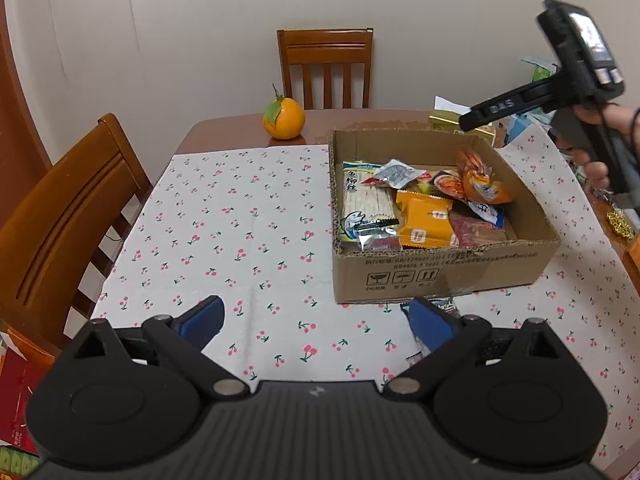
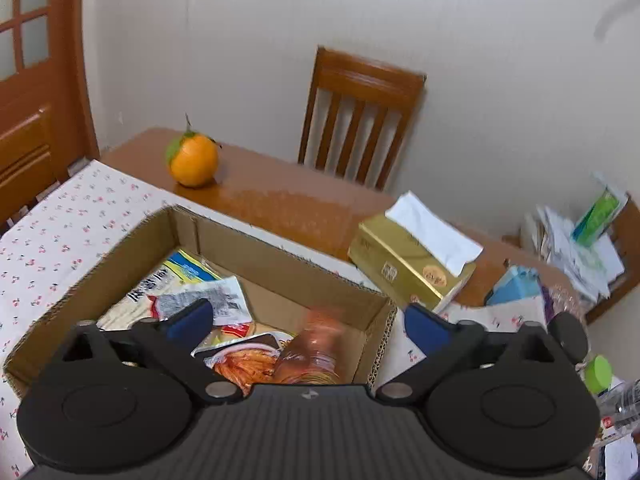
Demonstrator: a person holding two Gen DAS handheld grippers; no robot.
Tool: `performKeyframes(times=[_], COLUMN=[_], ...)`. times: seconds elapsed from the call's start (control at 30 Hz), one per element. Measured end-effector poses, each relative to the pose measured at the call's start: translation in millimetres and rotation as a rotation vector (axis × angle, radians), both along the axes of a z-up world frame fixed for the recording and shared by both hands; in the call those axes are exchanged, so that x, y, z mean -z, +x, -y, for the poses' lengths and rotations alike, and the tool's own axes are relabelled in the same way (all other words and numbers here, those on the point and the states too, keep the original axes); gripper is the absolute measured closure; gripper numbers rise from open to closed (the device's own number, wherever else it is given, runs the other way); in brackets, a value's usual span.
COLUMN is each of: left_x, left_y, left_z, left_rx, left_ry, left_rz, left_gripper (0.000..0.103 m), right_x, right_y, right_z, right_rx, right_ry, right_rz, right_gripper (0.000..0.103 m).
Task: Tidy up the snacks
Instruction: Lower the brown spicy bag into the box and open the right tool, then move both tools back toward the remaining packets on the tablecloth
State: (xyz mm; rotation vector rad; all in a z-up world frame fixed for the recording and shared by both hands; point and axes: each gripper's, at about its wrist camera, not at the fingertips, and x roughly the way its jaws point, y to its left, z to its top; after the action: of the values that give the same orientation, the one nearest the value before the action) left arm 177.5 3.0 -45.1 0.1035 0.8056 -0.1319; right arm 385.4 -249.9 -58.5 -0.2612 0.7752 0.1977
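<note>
Cardboard box [image 1: 440, 276] on the worktop [image 2: 280, 196] takes another snack; drop step in hand.
Right gripper [image 2: 308, 322] hangs over the box's far corner, jaws wide apart, nothing between the pads; orange packet [image 2: 316, 344], blurred, lies below it among the other snacks. Left gripper [image 1: 316, 322] hovers above the cherry-print cloth [image 1: 240, 220], jaws apart, empty, a dark wrapper [image 1: 444, 306] just beside its right finger. Next, probably: close on that wrapper and carry it to the box.

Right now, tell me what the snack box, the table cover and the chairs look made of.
Snack box: plain brown corrugated cardboard, matte; fluted layers show along its cut rim.
Table cover: seems thin woven cloth, white with a cherry print; a fold crease shows.
Chair: looks like varnished wood, reddish-brown with a slight gloss on the slats.
</note>
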Motion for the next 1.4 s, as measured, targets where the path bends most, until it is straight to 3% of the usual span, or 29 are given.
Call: performKeyframes(times=[0.37,0.7,0.87,1.1,1.27,1.37,1.4], left_x=[6,10,16,20,21,22,23], left_y=[-1,-14,-23,-32,-36,-37,-37], left_z=[-10,-28,-40,-54,-60,-62,-62], left_rx=[-0.001,0.006,-0.008,-0.037,-0.054,-0.06,-0.062], left_ry=[-0.005,0.001,0.002,0.014,0.016,0.016,0.017], left_rz=[-0.008,-0.01,-0.022,-0.038,-0.045,-0.052,-0.054], left_gripper=[0.004,0.004,0.004,0.004,0.004,0.004,0.004], right_x=[-20,31,58,81,95,103,104], right_y=[-87,-170,-178,-157,-139,-133,-133], right_z=[-20,-53,-69,-97,-110,-115,-116], right_rx=[-0.049,-0.041,0.006,0.073,0.123,0.134,0.136], right_ry=[0.031,0.082,0.101,0.107,0.105,0.084,0.08], right_rz=[0.009,-0.109,-0.184,-0.248,-0.29,-0.312,-0.318], right_gripper=[0.0,0.0,0.0,0.0,0.013,0.024,0.034])
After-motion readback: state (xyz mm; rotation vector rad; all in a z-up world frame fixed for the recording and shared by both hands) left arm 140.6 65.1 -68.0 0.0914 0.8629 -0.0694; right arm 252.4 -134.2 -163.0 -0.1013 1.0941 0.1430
